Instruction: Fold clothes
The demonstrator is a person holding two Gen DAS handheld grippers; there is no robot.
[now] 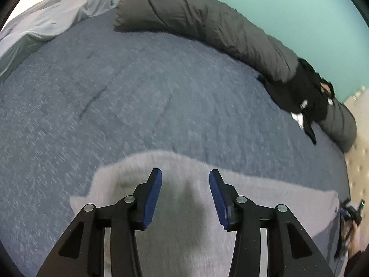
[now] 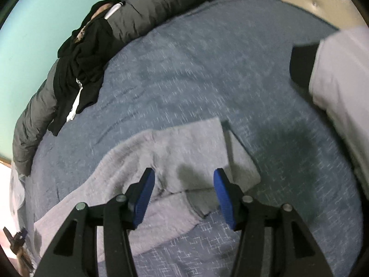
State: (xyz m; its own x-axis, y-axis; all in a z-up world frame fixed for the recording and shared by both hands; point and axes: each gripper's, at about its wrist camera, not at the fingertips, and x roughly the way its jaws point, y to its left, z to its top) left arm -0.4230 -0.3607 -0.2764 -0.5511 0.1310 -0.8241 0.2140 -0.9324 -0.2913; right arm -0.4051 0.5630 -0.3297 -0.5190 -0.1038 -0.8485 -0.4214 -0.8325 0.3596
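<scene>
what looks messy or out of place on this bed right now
The black clothes are bunched in a heap against the rolled dark grey duvet at the far edge, not laid flat. The light grey garment under both open grippers has a corner flap sticking out, so its edges don't line up.

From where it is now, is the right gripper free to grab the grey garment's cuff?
Probably yes: the right gripper is open above the grey garment, the cuff lies between its fingers, and nothing covers it.
</scene>
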